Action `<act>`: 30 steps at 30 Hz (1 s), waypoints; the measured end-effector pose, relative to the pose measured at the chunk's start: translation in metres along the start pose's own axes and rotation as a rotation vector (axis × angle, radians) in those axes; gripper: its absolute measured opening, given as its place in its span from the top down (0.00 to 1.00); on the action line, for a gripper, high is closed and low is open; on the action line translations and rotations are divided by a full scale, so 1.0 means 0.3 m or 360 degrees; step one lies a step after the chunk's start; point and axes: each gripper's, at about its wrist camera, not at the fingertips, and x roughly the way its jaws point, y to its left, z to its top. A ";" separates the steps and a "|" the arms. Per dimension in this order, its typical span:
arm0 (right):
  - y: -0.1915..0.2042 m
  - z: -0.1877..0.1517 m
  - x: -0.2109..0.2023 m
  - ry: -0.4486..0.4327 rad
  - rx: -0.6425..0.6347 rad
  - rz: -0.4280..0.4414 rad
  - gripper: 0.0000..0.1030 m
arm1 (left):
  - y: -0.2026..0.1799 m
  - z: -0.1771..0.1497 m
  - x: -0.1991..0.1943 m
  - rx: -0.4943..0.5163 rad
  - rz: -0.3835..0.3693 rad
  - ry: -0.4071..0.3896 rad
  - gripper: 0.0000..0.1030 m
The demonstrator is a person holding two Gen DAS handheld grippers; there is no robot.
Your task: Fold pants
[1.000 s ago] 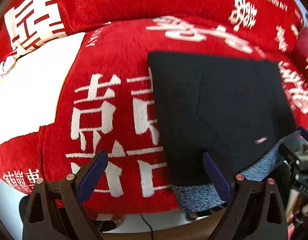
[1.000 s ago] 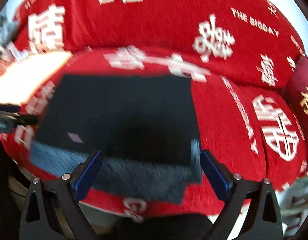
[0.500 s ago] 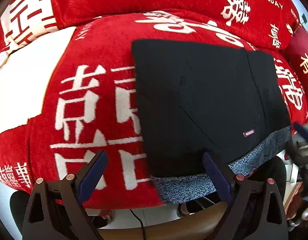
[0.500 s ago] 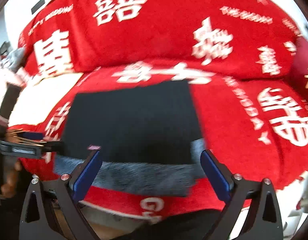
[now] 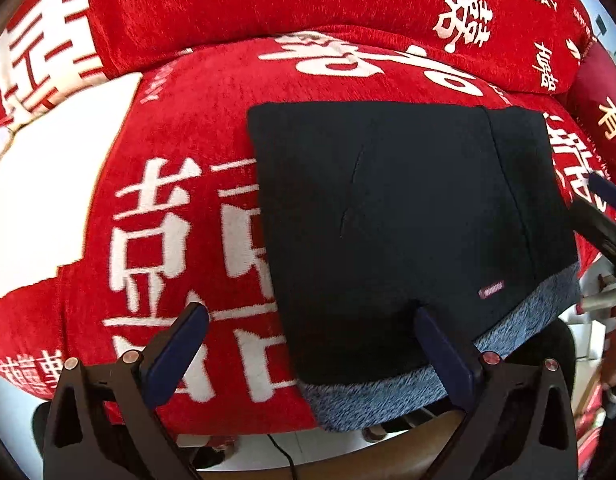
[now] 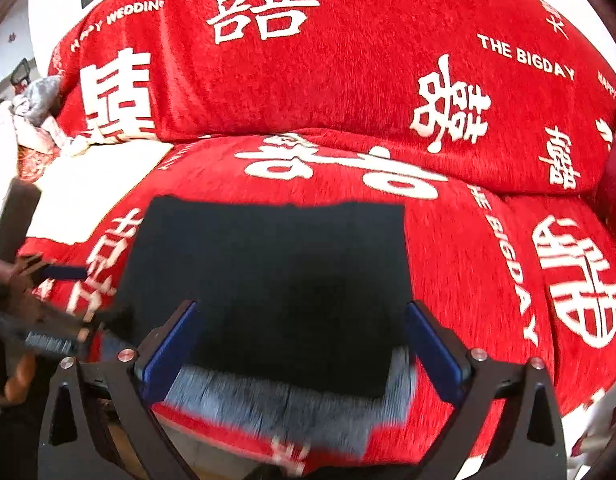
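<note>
On the red sofa (image 5: 212, 128) folded pants (image 5: 407, 216) lie squarish, waistband nearest; both claws (image 5: 308, 340) (image 6: 304, 336) gape empty.

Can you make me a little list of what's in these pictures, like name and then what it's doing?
pants: black pants, folded into a flat rectangle
lining: grey fuzzy inside showing along the near edge
tag: small label near that edge
resting on: red sofa cover with white characters
left gripper: open, jaws have just been opening, nothing gripped between them
right gripper: open, above the pants, holding nothing
fold: looks finished
</note>
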 end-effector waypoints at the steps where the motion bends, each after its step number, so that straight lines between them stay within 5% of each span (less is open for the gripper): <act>1: -0.001 0.015 0.052 0.0043 0.0017 0.0027 0.02 | 0.005 0.004 0.005 -0.0013 -0.0023 0.0011 0.00; 4: 0.002 0.006 0.215 0.0274 0.0029 -0.0002 0.00 | 0.020 0.010 0.009 -0.0049 -0.0090 0.0049 0.00; 8: 0.023 -0.010 0.138 0.0192 -0.0109 -0.0022 0.00 | 0.039 0.010 -0.007 -0.0040 -0.0133 0.0039 0.00; 12: -0.097 -0.076 0.032 0.0105 -0.0051 -0.0008 0.00 | 0.070 0.035 0.024 -0.0108 -0.0303 0.0076 0.00; 20: -0.336 -0.145 0.210 0.0302 0.0461 0.0477 0.00 | 0.043 0.076 0.142 -0.0189 -0.0517 0.0193 0.00; 26: -0.273 -0.126 0.280 0.0266 0.0419 0.0564 0.00 | -0.004 0.095 0.151 -0.0189 -0.0468 0.0132 0.00; 29: -0.220 -0.115 0.267 0.0260 0.0359 0.0538 0.06 | -0.027 0.090 0.127 -0.0128 -0.0455 0.0081 0.16; 30: -0.224 -0.114 0.251 0.0242 0.0381 0.0560 0.16 | -0.025 0.095 0.119 -0.0116 -0.0460 0.0070 0.20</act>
